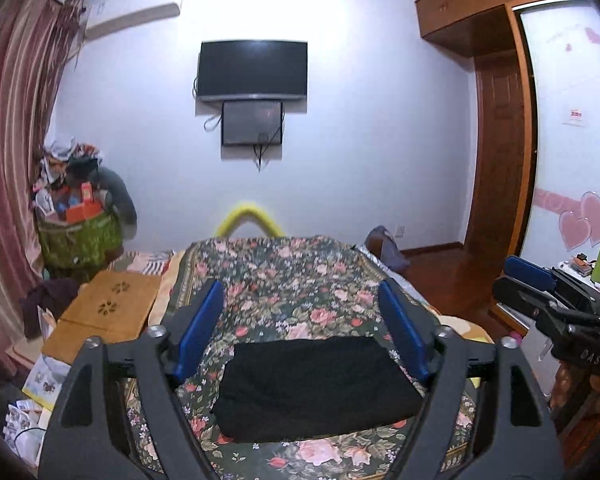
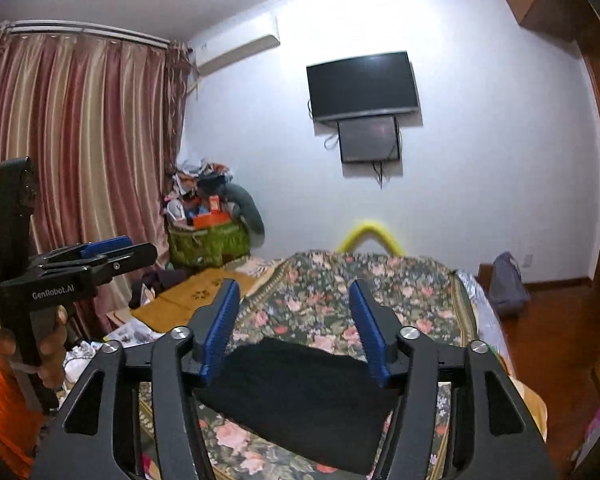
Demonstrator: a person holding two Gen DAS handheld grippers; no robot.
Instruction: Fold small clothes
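A black garment [image 1: 316,388] lies folded into a compact rectangle on the floral bedspread [image 1: 300,276]; it also shows in the right wrist view [image 2: 300,400]. My left gripper [image 1: 300,292] is open and empty, held above the garment with its blue pads [image 1: 200,328] spread wide. My right gripper [image 2: 294,292] is open and empty, also above the garment. The right gripper shows at the right edge of the left wrist view [image 1: 540,280], and the left gripper at the left of the right wrist view [image 2: 100,252].
A wooden lap table [image 1: 108,312] lies left of the bedspread. A green basket [image 1: 80,240] piled with clutter stands by the curtain [image 2: 80,140]. A TV [image 1: 252,70] hangs on the far wall. A wardrobe [image 1: 500,160] and wood floor are at right.
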